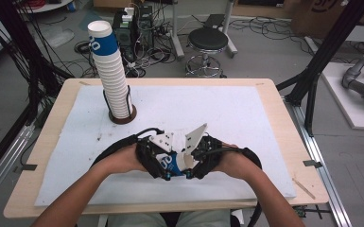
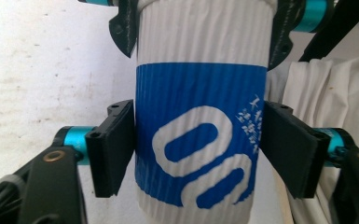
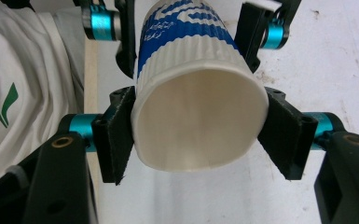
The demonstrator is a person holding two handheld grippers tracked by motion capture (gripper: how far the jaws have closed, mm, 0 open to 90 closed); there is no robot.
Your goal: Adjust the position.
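With the left gripper (image 2: 198, 154) clamped on the blue band of the ribbed white-and-blue paper cup (image 2: 200, 116) and the right gripper (image 3: 198, 140) pinching its open rim, already squashed oval, ease the squeeze before pulling apart.

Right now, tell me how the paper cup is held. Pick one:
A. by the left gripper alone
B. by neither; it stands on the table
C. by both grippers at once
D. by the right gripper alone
C: the left gripper pinches the paper cup across its blue band, while the right gripper clamps it near the open rim, squeezing the mouth slightly oval.
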